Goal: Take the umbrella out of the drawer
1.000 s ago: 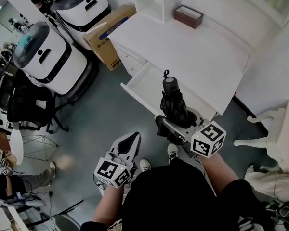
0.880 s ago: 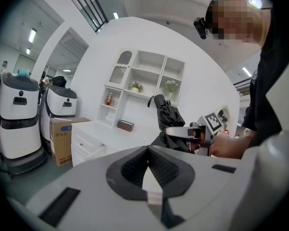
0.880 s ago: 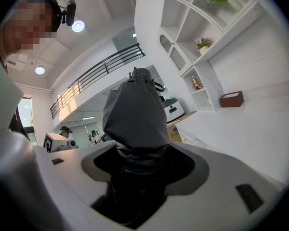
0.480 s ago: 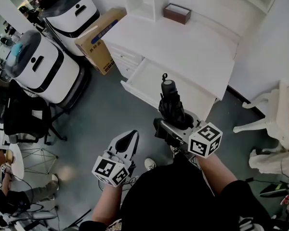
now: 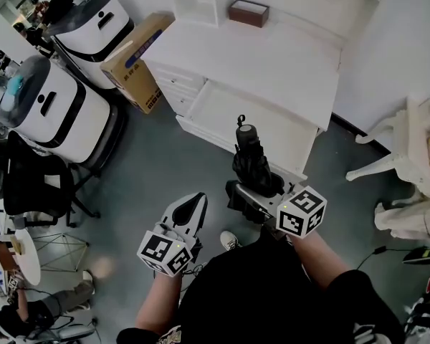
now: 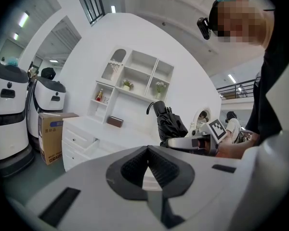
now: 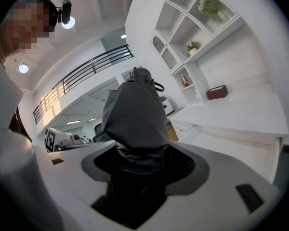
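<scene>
Gripping the folded black umbrella (image 5: pixel 249 160) low on its bunched canopy, the right gripper (image 5: pixel 254 192) has its jaws clenched round it. The umbrella stands nearly upright, its rounded end and strap loop on top. It is out of the drawer, held over the grey floor (image 5: pixel 158 163) in front of the drawer's near edge. To its left the left gripper (image 5: pixel 193 205) hangs lower over the floor, its jaws closed tip to tip on nothing. Beyond the umbrella the white drawer (image 5: pixel 233 113) stands pulled out from the counter (image 5: pixel 272 56). A small brown box (image 5: pixel 248 12) sits at the counter's far edge. A cardboard carton (image 5: pixel 132 63) leans against the counter's left end, beside two white machines (image 5: pixel 54 110).
</scene>
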Available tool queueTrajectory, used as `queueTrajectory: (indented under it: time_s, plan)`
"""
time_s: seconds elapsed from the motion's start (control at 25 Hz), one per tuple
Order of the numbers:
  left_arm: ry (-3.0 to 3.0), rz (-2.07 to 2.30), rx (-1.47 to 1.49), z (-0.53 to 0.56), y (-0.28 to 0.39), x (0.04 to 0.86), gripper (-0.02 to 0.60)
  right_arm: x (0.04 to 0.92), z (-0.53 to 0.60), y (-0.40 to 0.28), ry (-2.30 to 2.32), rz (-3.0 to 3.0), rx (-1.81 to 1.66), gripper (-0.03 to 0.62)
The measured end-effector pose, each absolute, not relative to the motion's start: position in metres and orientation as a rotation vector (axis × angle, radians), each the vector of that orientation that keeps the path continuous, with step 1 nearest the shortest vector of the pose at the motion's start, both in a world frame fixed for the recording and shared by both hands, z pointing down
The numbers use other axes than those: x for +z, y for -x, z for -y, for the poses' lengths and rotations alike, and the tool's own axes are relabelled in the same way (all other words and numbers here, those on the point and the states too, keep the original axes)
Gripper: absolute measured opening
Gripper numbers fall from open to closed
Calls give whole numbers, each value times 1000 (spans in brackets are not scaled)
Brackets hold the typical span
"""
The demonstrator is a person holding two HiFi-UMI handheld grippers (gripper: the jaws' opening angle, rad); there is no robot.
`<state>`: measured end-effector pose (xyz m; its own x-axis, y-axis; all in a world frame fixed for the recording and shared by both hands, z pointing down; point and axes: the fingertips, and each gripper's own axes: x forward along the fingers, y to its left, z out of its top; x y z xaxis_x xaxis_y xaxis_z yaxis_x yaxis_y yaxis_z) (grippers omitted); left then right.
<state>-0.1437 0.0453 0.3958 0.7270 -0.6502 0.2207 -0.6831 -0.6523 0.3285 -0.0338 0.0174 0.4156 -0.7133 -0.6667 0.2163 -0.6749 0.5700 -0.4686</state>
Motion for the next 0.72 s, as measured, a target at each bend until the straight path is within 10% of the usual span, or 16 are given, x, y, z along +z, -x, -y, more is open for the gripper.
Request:
queueTrajectory:
  time_s: [0.72]
  plan:
    - [-2560,937,90,-79,149,406,5,416,-74,52,-1232,2741,799,276]
